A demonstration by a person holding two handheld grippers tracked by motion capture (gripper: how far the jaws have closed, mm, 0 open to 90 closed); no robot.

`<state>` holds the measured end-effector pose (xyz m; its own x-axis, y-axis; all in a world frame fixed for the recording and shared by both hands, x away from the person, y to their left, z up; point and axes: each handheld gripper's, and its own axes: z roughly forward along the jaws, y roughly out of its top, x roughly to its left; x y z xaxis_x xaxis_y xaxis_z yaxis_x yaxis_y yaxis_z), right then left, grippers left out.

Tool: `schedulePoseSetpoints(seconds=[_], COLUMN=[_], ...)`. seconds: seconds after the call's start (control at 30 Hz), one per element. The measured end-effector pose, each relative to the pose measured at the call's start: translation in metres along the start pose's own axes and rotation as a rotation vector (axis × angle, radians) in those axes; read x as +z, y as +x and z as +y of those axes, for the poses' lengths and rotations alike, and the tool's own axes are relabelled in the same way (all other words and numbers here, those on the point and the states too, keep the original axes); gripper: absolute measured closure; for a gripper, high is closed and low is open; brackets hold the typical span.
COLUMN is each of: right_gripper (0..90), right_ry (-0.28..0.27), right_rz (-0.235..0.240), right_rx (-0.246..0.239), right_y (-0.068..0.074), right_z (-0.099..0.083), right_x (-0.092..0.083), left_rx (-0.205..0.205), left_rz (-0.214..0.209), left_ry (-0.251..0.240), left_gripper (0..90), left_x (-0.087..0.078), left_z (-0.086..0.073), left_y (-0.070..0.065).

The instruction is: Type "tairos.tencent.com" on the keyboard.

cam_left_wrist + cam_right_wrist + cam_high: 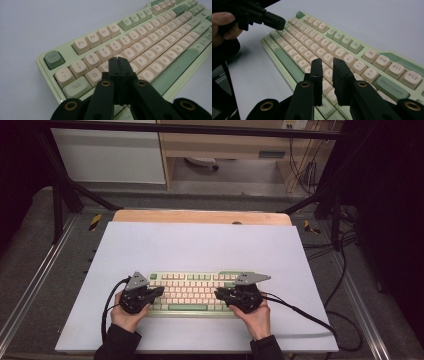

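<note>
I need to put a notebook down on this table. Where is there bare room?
Free: the wide white sheet beyond the keyboard, and the strips left and right of it. Crowded: the near edge, where the left gripper and right gripper hang over the keys.

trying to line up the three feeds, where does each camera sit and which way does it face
High view: above the person's side, looking forward and down on the table; both hands, left gripper and right gripper.
Left gripper view: rides that gripper, looking along its shut jaws at the keyboard's Esc end.
Right gripper view: over the Backspace end, jaws slightly apart.
Shared: the keyboard in all three.
</note>
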<state>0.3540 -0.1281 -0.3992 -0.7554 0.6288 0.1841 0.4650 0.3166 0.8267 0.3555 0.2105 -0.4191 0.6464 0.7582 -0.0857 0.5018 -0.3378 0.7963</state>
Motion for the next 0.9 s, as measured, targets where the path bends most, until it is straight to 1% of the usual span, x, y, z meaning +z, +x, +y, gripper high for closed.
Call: schedulePoseSetpoints(seconds=[0.07, 0.13, 0.2, 0.27, 0.3, 0.33, 0.47, 0.5, 0.57, 0.6, 0.63, 0.8, 0.9], right_gripper=[80.6, 82.7, 85.1, 87.6, 88.4, 88.8, 89.9, 89.9, 90.0, 90.0, 90.0, 90.0, 90.0], right_ry=[-0.004, 0.011, 0.017, 0.020, 0.019, 0.025, 0.042, 0.042, 0.049, 0.054, 0.060, 0.068, 0.082], right_rz=[0.000, -0.012, -0.009, -0.022, -0.027, -0.026, -0.025, -0.025, -0.039, -0.040, -0.050, -0.063, -0.071], right_rx=[0.003, 0.004, 0.010, 0.014, 0.009, 0.013, 0.001, 0.001, -0.006, 0.001, -0.004, 0.004, 0.011], right_y=[0.001, 0.003, 0.003, 0.003, 0.003, 0.004, 0.005, 0.005, 0.005, 0.005, 0.005, 0.004, 0.002], right_z=[0.002, 0.004, 0.005, 0.006, 0.007, 0.007, 0.009, 0.009, 0.010, 0.010, 0.011, 0.011, 0.010], right_x=[0.006, 0.012, 0.018, 0.022, 0.025, 0.027, 0.041, 0.041, 0.046, 0.048, 0.052, 0.061, 0.067], left_rx=[-0.002, -0.006, -0.005, -0.004, -0.004, -0.001, -0.002, -0.004, -0.004, -0.004, -0.004, -0.004, -0.001], left_rz=[-0.002, -0.002, -0.002, -0.003, -0.003, -0.004, -0.005, -0.006, -0.005, -0.006, -0.006, -0.009, -0.009], left_ry=[-0.001, -0.004, -0.004, -0.003, -0.004, -0.001, -0.001, -0.004, -0.005, -0.007, -0.006, -0.005, -0.003], left_gripper=[90.0, 90.0, 90.0, 90.0, 90.0, 90.0, 90.0, 90.0, 90.0, 90.0, 90.0, 90.0, 90.0], left_x=[0.000, 0.000, 0.000, 0.000, 0.000, 0.000, 0.000, 0.000, -0.001, -0.001, -0.001, 0.000, 0.000], left_z=[0.000, 0.000, 0.000, 0.000, 0.000, 0.000, 0.000, 0.000, 0.000, 0.000, 0.000, 0.000, 0.000], left_y=[0.001, 0.001, 0.001, 0.001, 0.001, 0.001, 0.001, 0.001, 0.001, 0.001, 0.001, 0.001, 0.001])
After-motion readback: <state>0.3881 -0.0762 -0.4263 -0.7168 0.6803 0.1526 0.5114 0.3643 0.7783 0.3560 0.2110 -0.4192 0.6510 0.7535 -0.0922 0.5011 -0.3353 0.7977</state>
